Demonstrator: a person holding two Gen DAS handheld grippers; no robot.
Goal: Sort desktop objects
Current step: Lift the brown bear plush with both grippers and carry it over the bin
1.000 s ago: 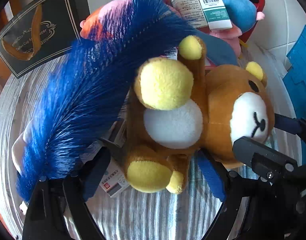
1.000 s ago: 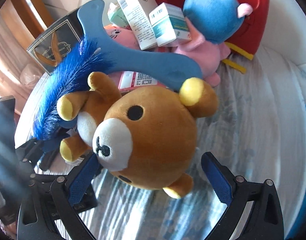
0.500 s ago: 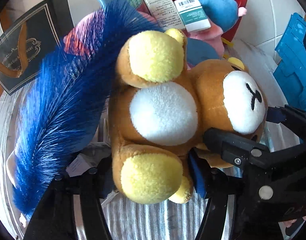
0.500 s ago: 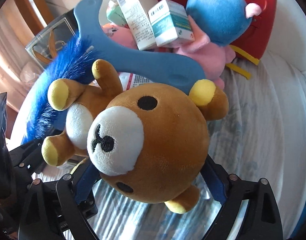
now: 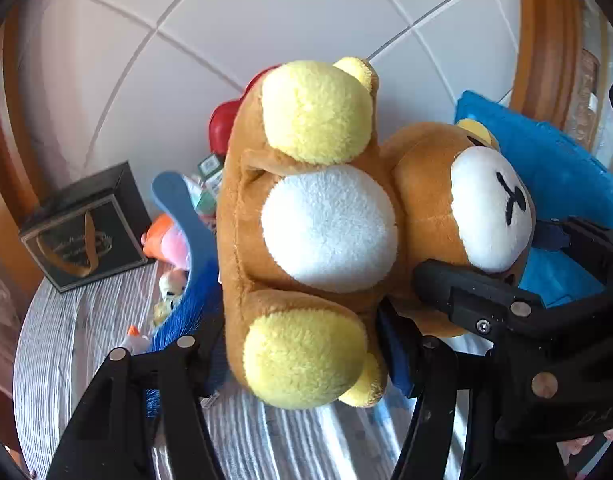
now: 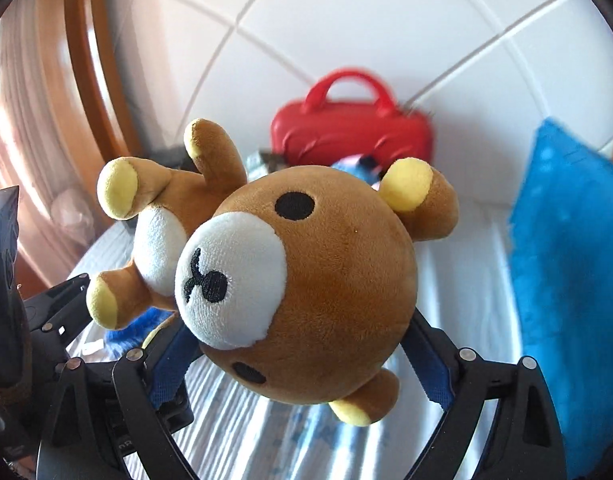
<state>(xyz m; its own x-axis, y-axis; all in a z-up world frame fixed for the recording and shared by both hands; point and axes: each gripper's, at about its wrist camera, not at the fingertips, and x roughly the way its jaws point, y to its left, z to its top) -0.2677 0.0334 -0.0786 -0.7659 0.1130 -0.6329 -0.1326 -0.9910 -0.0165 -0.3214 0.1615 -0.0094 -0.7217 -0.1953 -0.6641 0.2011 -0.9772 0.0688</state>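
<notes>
Holding plush bear (image 5: 330, 236) off the tabletop (image 5: 86, 320) w/ both tools at once. Left gripper (image 5: 302, 344) clamped on lower body, pads pressing in at both flanks, jaws only as wide as the squashed belly. Right gripper (image 6: 302, 356) closed round the head, blue pads (image 6: 430, 368) dented into the plush at each side, opening approx head-width. Two-point hold prob. because soft toy would flop or swing if pinched at one end only; head + torso grip keeps it level, face up-ish toward the cams.

Bear hanging in mid-air, well above the striped cloth, clear of the pile behind: red case (image 6: 350, 128) by the tiled wall, blue brush (image 5: 186, 240), dark box (image 5: 86, 232), small cartons, pink toy. Blue basket (image 6: 574, 240) standing just right of the bear, nearest container, so likely drop-off for plush; judged, not certain.

Next move prob. needs one tool letting go first, else toy gets stretched betw. them. Risk: ear or foot catching on basket rim.
</notes>
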